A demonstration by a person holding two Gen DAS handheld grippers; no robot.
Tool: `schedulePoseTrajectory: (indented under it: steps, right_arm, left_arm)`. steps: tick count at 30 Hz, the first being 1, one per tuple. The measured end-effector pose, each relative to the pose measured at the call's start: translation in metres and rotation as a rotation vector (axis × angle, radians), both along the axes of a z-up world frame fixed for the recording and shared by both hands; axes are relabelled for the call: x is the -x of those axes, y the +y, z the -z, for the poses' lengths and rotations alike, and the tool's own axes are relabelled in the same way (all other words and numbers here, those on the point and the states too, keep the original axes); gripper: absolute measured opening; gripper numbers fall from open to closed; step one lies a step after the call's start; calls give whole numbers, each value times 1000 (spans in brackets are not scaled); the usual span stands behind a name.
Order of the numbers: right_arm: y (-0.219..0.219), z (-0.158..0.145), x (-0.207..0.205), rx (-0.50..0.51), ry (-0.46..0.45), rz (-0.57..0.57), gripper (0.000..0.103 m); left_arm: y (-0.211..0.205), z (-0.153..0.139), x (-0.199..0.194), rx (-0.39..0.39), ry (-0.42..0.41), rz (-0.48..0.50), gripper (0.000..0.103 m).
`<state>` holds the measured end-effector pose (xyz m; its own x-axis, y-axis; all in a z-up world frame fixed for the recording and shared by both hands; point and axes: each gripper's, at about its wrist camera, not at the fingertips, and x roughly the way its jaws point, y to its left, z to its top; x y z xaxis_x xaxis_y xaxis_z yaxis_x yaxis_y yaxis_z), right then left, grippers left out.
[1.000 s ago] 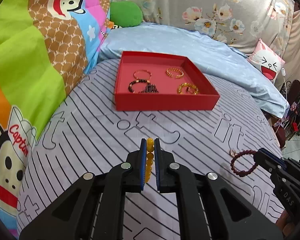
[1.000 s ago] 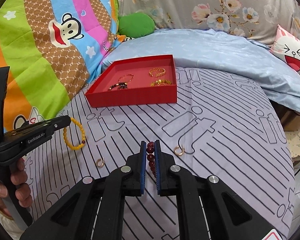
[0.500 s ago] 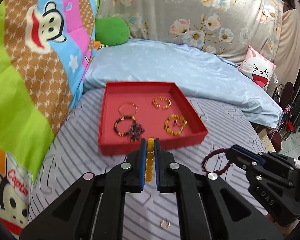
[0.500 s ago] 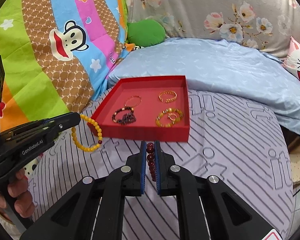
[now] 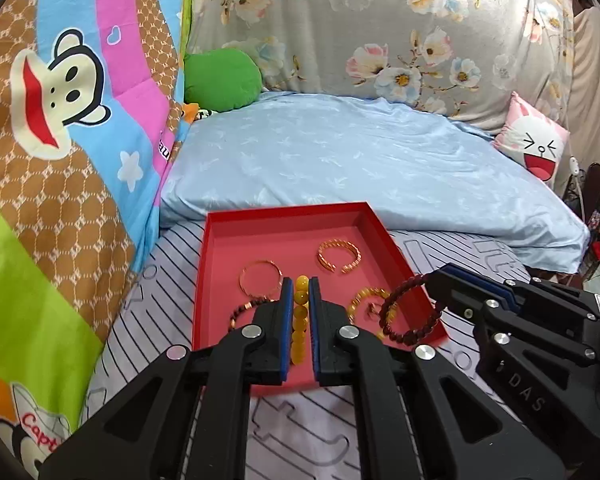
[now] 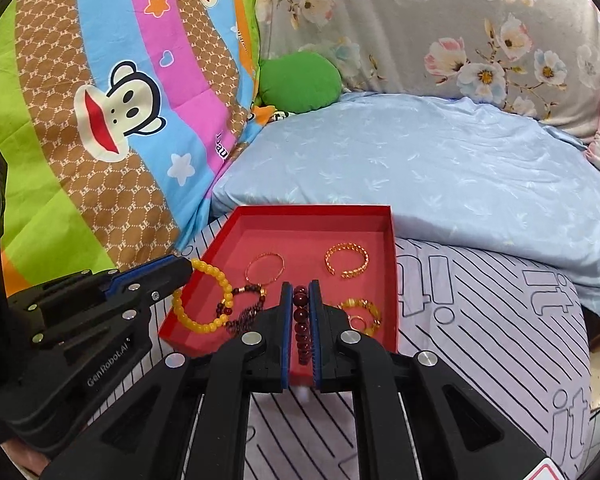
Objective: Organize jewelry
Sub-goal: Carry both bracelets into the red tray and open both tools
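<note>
A red tray (image 5: 285, 214) (image 6: 310, 210) lies on the striped bedsheet. In it are a thin gold bangle (image 5: 259, 278), a gold cuff (image 5: 339, 255), a dark bead bracelet (image 6: 246, 312) and a yellow-gold bracelet (image 6: 359, 312). My left gripper (image 5: 300, 288) is shut on a yellow bead bracelet (image 6: 202, 296) and holds it over the tray's front left. My right gripper (image 6: 300, 290) is shut on a dark red bead bracelet (image 5: 410, 312) over the tray's front right.
A light blue pillow (image 5: 360, 168) lies just behind the tray. A cartoon monkey quilt (image 5: 60, 120) rises on the left. A green cushion (image 5: 220, 80) and a floral cover (image 5: 380, 20) stand at the back. A pink face cushion (image 5: 536, 148) sits at the right.
Both grippers have moved forward from the open sheet to the tray, each carrying its bracelet. The loose rings on the sheet have dropped out of view.
</note>
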<state>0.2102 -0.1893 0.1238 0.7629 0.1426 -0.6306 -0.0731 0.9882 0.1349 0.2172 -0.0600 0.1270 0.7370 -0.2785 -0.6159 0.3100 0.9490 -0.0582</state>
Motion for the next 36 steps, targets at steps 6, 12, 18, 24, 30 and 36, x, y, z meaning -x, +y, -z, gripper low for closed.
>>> schedulePoseTrajectory:
  steps: [6, 12, 18, 24, 30, 36]
  right_arm:
    - [-1, 11, -27, -26, 25, -1, 8]
    - [-3, 25, -50, -50, 56, -4, 7]
    - [4, 45, -69, -83, 104, -30, 7]
    - [10, 65, -84, -92, 152, -37, 8]
    - [-3, 69, -85, -110, 158, 6, 16]
    - [-4, 67, -77, -97, 150, 5, 19]
  left_arm:
    - [-4, 9, -27, -13, 10, -7, 7]
    - [4, 18, -49, 16, 38, -28, 7]
    - [8, 35, -66, 20, 78, -28, 7]
    - [6, 49, -80, 18, 117, -16, 8]
    - [10, 59, -83, 8, 106, -51, 33]
    - [15, 61, -78, 10, 109, -64, 35]
